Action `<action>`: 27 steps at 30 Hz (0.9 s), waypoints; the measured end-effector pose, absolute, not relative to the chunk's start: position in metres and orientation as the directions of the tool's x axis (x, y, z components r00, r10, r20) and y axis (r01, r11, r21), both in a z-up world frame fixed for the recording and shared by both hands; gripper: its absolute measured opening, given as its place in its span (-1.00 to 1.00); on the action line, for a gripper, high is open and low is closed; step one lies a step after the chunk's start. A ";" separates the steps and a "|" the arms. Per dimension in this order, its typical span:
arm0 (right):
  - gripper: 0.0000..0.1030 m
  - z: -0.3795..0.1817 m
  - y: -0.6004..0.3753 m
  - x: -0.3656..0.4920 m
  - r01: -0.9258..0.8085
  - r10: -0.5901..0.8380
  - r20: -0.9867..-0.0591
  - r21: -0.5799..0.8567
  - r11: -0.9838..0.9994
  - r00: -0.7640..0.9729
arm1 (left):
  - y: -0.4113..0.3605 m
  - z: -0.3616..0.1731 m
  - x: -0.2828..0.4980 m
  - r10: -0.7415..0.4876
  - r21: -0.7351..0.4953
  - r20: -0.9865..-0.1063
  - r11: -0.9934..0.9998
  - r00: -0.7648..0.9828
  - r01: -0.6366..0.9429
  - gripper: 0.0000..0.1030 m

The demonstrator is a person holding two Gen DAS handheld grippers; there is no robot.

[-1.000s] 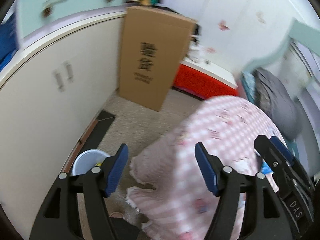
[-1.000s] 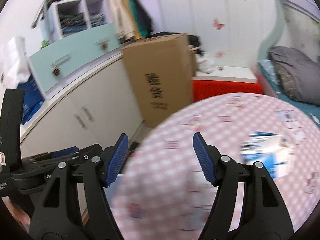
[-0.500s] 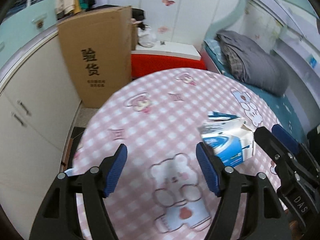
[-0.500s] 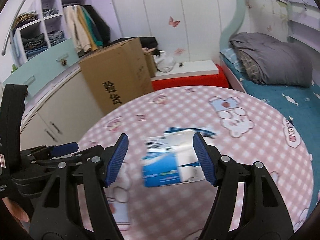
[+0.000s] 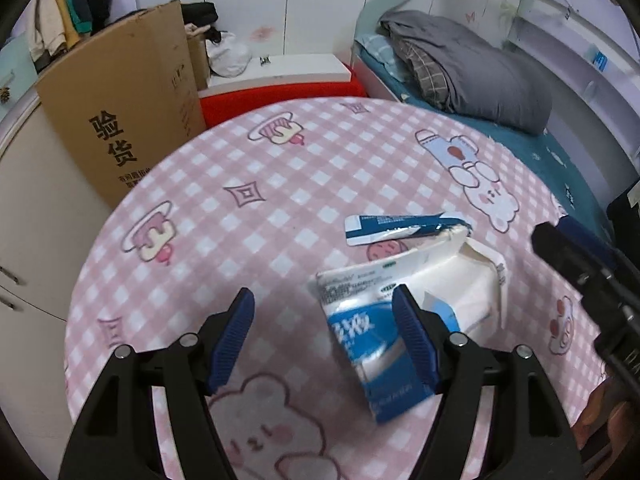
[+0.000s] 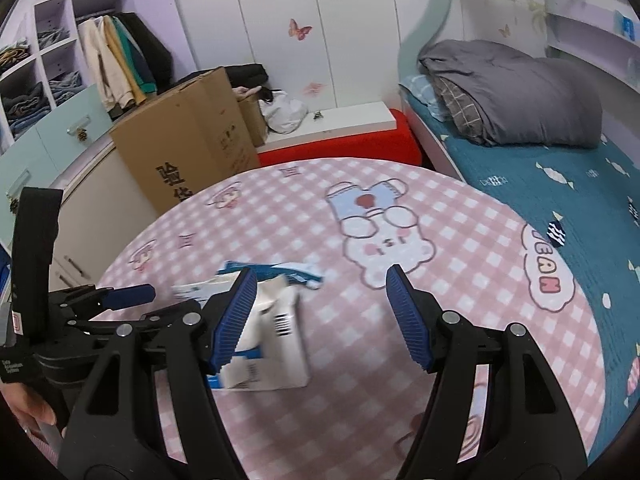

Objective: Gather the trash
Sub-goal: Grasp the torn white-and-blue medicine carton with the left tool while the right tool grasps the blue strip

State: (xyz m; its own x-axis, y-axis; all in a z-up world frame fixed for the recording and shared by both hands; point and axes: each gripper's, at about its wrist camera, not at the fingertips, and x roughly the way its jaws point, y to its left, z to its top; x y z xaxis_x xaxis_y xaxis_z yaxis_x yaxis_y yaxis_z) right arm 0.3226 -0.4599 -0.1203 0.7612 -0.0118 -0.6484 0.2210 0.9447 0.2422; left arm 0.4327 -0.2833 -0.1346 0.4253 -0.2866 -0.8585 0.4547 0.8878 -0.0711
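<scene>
Both sets of jaws gape wide with nothing in them. The left gripper (image 5: 322, 336) hovers with its right finger over the torn blue-and-white carton (image 5: 384, 340), which lies on the pink checked worktop (image 5: 240, 168). The right gripper (image 6: 320, 316) hangs just beside that carton. A torn strip (image 5: 400, 228) lies just behind it.

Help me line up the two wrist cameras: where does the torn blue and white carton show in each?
Left wrist: the carton lies right of centre, partly behind the left gripper's right finger.
Right wrist: the carton lies lower left, partly behind the right gripper's left finger.
Shared landmark: the cardboard box beyond the table.
</scene>
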 end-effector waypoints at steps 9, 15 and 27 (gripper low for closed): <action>0.29 -0.137 -0.470 0.336 0.210 0.022 -0.670 0.263 0.942 0.742 | -0.297 -0.144 0.444 -0.370 -0.120 -0.838 0.842 0.400 0.526 0.24; 0.29 -0.144 -0.471 0.340 0.205 0.044 -0.684 0.279 0.938 0.728 | -0.301 -0.145 0.437 -0.449 -0.165 -0.814 0.787 0.369 0.594 -0.43; 0.29 -0.144 -0.468 0.324 0.207 0.052 -0.686 0.290 0.934 0.726 | -0.293 -0.145 0.408 -0.488 -0.178 -0.794 0.757 0.363 0.629 -0.80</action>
State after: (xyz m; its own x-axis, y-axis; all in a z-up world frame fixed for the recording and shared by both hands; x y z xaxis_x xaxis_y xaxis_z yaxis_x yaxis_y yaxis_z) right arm 0.3239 -0.4682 -0.1438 0.7256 0.0524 -0.6861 0.2069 0.9343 0.2902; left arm 0.4082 -0.2931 -0.1445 0.3628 -0.4880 -0.7939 0.6285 0.7571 -0.1781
